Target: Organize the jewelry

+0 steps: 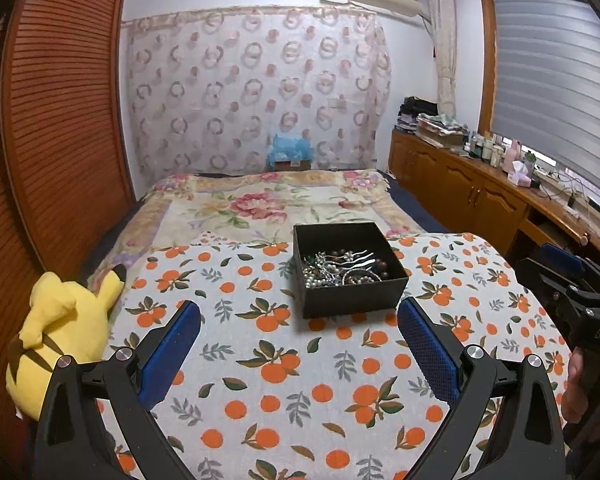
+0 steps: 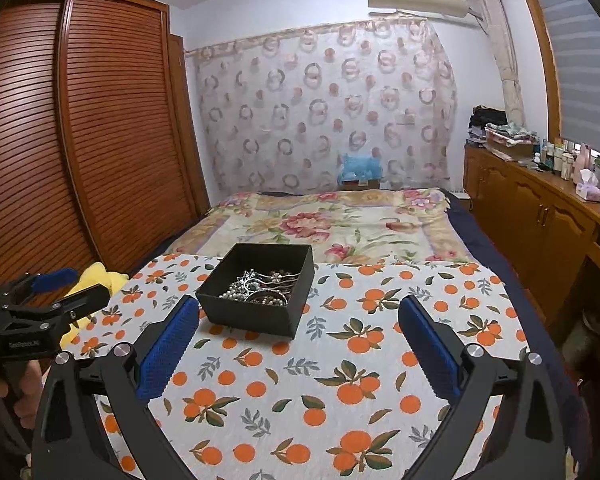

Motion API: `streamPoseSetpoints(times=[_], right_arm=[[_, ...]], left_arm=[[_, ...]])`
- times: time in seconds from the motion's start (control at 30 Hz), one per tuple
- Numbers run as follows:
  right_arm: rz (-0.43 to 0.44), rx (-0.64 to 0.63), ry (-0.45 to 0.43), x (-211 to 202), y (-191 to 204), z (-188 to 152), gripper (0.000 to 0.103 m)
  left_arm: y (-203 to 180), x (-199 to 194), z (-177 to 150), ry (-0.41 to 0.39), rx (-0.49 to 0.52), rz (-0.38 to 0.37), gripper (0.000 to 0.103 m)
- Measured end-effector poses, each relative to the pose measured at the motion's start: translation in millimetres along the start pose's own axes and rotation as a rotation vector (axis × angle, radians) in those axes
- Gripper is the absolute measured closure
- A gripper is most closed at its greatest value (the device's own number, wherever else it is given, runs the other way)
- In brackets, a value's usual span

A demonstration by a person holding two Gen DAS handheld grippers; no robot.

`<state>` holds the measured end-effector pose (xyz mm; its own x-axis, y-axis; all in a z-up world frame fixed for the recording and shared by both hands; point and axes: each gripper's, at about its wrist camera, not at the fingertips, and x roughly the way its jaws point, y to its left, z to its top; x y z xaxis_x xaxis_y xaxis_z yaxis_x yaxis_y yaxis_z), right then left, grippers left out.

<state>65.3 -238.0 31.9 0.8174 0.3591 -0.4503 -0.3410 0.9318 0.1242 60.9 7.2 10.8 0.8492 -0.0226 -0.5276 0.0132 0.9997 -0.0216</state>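
left gripper [image 1: 299, 314] jaws wide, holding nothing | right gripper [image 2: 299, 312] jaws wide, holding nothing | my black box [image 2: 256, 290] of jewelry [image 1: 342, 268] sits ahead on the orange cloth [image 1: 280, 380] | looks closest to my right jaws' left finger

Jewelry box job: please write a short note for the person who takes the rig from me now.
Left gripper: open, holding nothing, hovering over the orange-print cloth just short of the black box.
Right gripper: open, holding nothing, the box just beyond its left finger.
Jewelry: a tangled heap of pearl strands, beads and silver hair pieces, all inside the open box.
Done: nothing visible outside the box.
Left: lift the pieces out and sort them.
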Motion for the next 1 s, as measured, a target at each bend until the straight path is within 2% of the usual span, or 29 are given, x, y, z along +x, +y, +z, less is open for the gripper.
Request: streamPoseSetpoints(times=[1.0], right_arm=[[-0.008,0.001,-0.005,-2.0,0.8,-3.2,0.003]], left_arm=[[-1.4,0.6,-2.4,-0.003,0.002,0.002,0.008]])
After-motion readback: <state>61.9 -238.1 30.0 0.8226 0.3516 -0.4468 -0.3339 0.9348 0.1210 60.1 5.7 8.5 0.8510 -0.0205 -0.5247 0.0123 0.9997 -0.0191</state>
